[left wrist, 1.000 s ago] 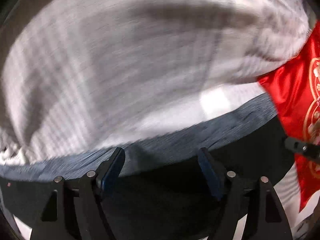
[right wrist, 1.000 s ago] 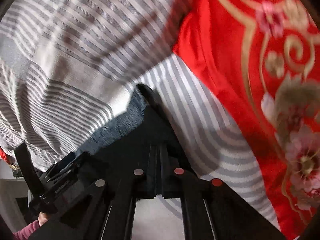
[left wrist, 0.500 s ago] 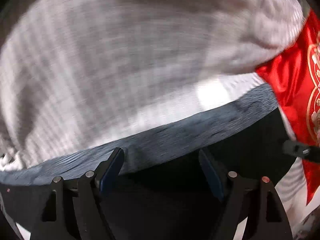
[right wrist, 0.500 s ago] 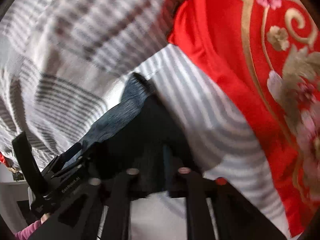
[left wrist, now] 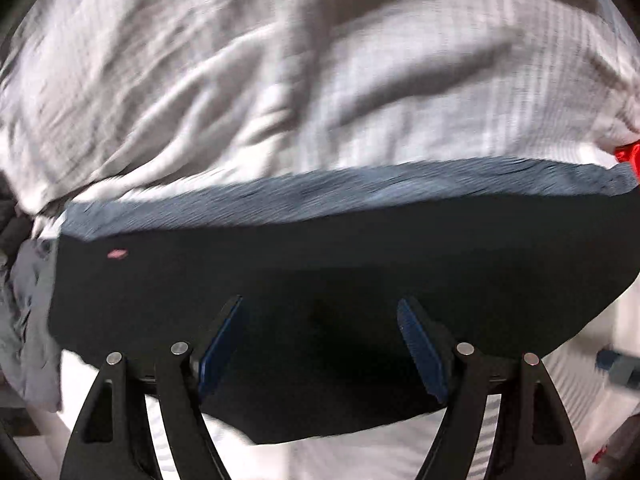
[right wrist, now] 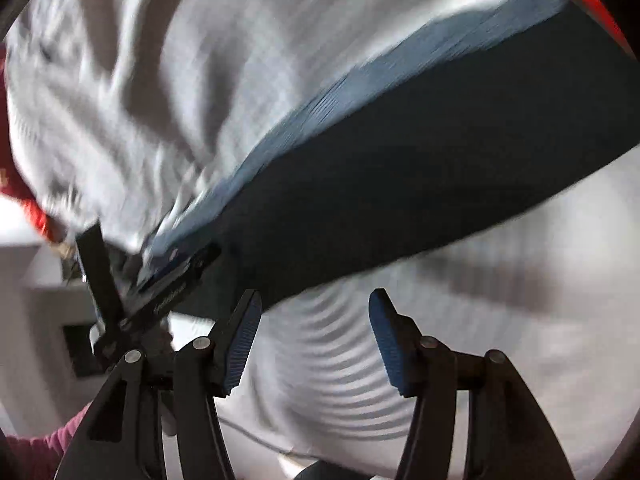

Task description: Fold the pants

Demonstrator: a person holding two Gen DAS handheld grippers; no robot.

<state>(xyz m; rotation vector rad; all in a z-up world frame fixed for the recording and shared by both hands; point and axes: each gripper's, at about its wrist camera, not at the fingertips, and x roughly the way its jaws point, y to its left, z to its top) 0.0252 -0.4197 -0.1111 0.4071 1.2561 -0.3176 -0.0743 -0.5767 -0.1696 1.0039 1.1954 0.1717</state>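
- Pads [right wrist: 240, 344] of the right gripper [right wrist: 316, 336] stand apart with nothing between them; its jaws have just been opening; only striped sheet [right wrist: 360, 360] shows in the gap; I think it has let go of the pants [right wrist: 420, 168].
- Left gripper [left wrist: 320, 344] is also wide open; its blue pads sit over the dark cloth but do not pinch it; the picture is blurry, so I cannot tell if they touch it.
- Pants lie flat on the bed as a dark folded shape with a blue-grey band [left wrist: 320, 196] along the far edge.
- Near risk: an open finger could catch the top layer as it pulls away and drag the fold open.
- Next risk: the sheet is soft and bumpy; a push there could slide the whole fold crooked.
- Far risk: the rumpled white cover [left wrist: 240, 80] sits just beyond the band; a grab that reaches too far could pick up the cover with the pants.
- Red cloth [left wrist: 626, 154] peeks in at the edge; I think it is too far off to matter.
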